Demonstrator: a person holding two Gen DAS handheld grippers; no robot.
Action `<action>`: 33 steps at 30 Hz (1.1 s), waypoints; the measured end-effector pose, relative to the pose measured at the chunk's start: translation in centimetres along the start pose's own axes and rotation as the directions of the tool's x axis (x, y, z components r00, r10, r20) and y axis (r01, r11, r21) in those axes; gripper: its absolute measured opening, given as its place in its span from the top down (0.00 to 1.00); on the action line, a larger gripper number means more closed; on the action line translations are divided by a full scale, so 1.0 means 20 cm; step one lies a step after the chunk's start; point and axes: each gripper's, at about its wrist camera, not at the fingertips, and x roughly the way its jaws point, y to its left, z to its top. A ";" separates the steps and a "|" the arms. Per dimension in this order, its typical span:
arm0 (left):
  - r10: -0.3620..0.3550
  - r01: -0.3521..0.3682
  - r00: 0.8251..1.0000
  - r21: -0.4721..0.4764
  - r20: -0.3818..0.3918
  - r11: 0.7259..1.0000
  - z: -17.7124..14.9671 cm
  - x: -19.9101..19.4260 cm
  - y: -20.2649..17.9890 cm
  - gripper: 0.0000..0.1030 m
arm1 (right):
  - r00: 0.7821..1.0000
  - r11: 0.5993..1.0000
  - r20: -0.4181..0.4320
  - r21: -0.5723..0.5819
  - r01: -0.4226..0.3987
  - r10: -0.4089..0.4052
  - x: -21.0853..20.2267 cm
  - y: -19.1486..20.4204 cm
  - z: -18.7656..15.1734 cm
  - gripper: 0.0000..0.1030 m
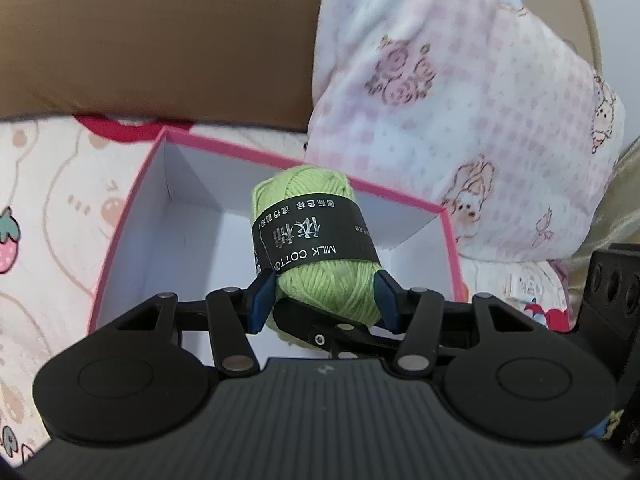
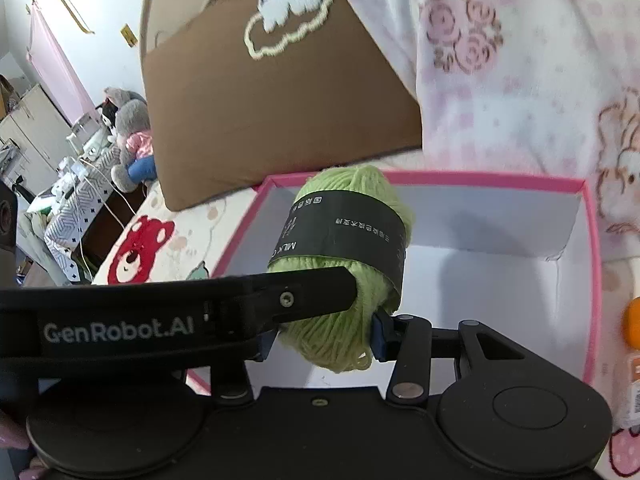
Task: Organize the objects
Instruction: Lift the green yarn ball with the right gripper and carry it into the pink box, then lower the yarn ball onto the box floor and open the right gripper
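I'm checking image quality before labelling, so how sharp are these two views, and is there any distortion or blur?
Left wrist view: green yarn ball and its label print are sharp; the pink-rimmed box edges bow from the fisheye; pillows behind look soft. Right wrist view: the yarn is fairly sharp, the room at left is warped and small, corners are dark; light is soft and even.

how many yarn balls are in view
1. The green yarn ball is clamped between both hand-held grippers, left and right, above the pink box. Parts of the box floor are hidden, so another could be there.
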 end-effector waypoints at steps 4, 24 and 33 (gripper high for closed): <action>-0.018 0.017 0.999 -0.030 -0.047 0.999 -0.01 0.10 0.07 0.51 | 0.999 1.000 -0.033 0.020 0.005 -0.005 0.08 -0.04 -0.02 0.52; 0.015 -0.026 0.991 -0.079 -0.135 0.997 -0.04 0.31 0.20 0.55 | 0.994 0.995 -0.084 -0.074 0.062 -0.069 0.21 -0.08 -0.08 0.49; 0.041 -0.041 0.997 -0.013 -0.063 0.999 -0.01 0.24 0.16 0.58 | 0.996 0.997 -0.034 -0.028 0.076 -0.077 0.19 -0.11 -0.08 0.77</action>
